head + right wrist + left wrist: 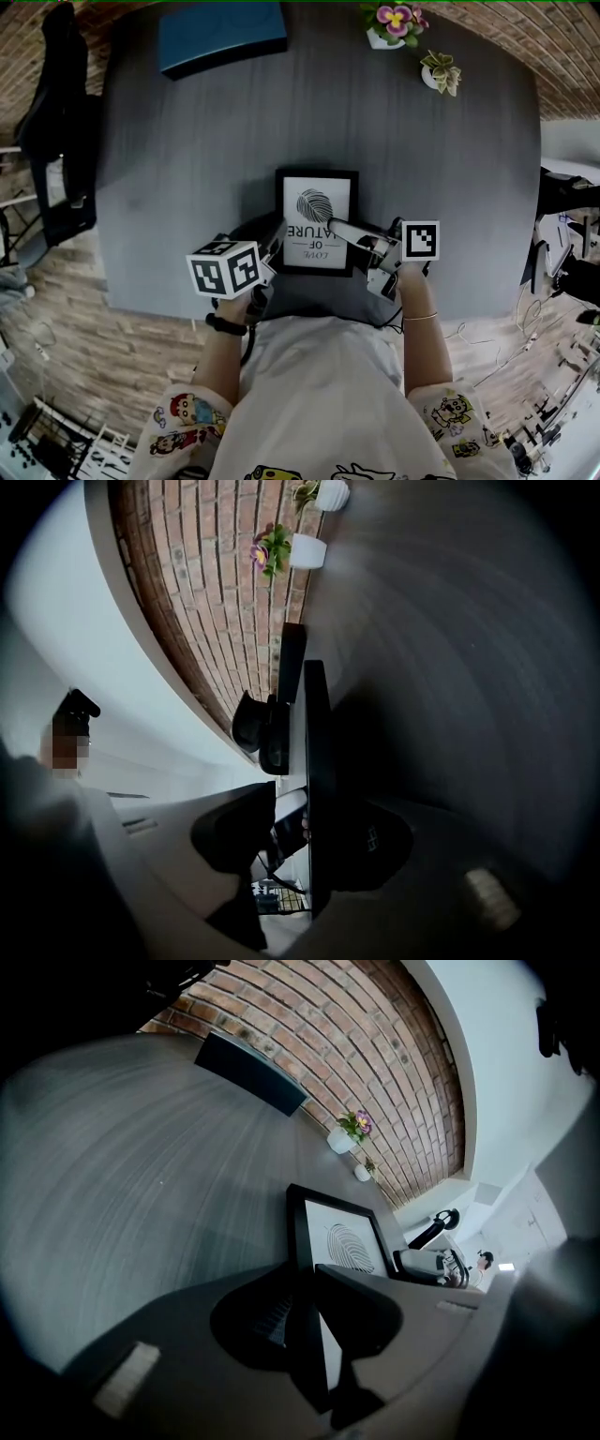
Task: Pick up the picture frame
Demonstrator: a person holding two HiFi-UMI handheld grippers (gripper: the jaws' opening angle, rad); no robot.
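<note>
The picture frame [317, 220], black with a fingerprint print, lies near the front edge of the grey table [187, 169]. My left gripper [272, 251] is shut on its near left corner; in the left gripper view the jaws clamp the frame's black edge [302, 1241]. My right gripper [342, 232] reaches over the near right corner. In the right gripper view the frame [317, 733] stands edge-on between the jaws of my right gripper [309, 836]. One jaw lies against its back and the other stands a little off its face, so that gripper is open.
A dark blue box [222, 36] lies at the table's far left. Two small flower pots [394, 23] [441, 73] stand at the far right by the brick wall. A black chair [56, 112] is left of the table. A person's arm [417, 328] is close behind the grippers.
</note>
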